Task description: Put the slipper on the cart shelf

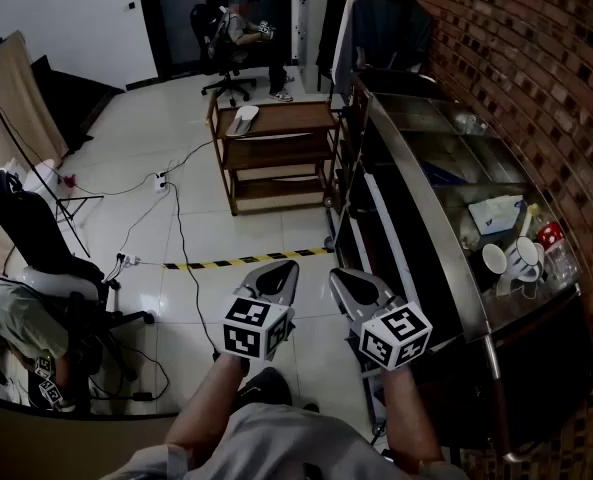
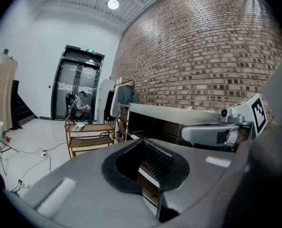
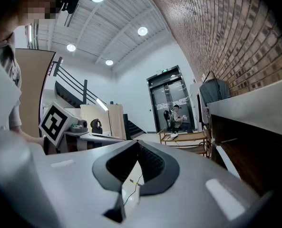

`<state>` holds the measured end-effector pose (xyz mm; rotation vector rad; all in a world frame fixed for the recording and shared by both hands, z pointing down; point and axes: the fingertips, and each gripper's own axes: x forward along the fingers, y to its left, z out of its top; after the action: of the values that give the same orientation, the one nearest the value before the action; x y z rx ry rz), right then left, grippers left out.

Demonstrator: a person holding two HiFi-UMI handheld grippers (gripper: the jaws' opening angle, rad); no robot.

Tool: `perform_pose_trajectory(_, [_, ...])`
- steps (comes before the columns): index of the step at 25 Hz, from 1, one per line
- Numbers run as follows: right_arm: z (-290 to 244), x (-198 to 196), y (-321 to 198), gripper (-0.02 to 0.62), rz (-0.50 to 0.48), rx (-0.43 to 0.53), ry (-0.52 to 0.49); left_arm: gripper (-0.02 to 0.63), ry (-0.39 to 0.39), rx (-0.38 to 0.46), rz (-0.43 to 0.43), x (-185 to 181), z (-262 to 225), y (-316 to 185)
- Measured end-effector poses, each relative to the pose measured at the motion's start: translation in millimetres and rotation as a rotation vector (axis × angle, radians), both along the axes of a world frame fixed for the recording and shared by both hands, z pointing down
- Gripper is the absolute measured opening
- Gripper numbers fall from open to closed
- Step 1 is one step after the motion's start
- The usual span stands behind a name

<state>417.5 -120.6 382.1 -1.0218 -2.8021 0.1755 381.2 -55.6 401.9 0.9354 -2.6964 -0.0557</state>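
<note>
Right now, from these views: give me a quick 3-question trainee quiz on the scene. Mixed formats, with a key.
1. True or false: the left hand-held gripper is holding the slipper.
2. Multiple choice: on which level of the wooden cart does the slipper lie? A) top B) middle C) bottom
3. Fill in: the jaws of the right hand-held gripper are ____, with nothing between them.

Key: 1 false (it is shut and empty, far from the cart); 2 A; 3 shut.
</note>
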Motion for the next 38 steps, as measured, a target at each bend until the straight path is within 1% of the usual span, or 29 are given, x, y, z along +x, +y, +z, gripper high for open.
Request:
perform_pose_trajectory(4, [8.3,-26.0,-2.5,0.0,0.001,0.006,0.013,0.008,-0.001,0.009,-0.012,-27.5,3.3,2.5])
perform_pose_trajectory(7, [13.0,-56.3,-0.4,0.0,0.013,0.014,0.019,0.008,0.001,0.015,-0.002,-57.3,8.4,5.5])
perform_pose_trajectory(12, [18.0,-124.9,17.8,0.0,0.027,0.039,0.029,0.008,-0.002,0.042,0.014,-124.7,9.7,23.0])
perform_pose_trajectory(15, [17.2,-170.5,39.0,0.0,0.027,0.054,0.031,0.008,-0.005,0.05,0.014,-169.5,8.4,43.2])
perform_pose_trajectory(19, [17.5,-225.1,69.4,0.0,0.018,0.067,0.043,0.008,0.01,0.058,0.011,-223.8,9.7,72.0])
perform_pose_trajectory(25, [24.6,-292.4,91.1,0.0,0.018,0.058,0.072,0.008,0.025,0.056,0.003,-291.5,12.1,98.1])
perform_pose_trajectory(33, [39.0,-381.2,106.6,0.0,-0.035,0.043,0.083,0.008,0.045,0.041,-0.042,-374.9,31.1,112.1])
perform_pose_trajectory(38, [36.5,-465.1,107.3,0.0,-0.095,0.039,0.065,0.008,0.037,0.038,-0.108,-454.0,33.3,113.0])
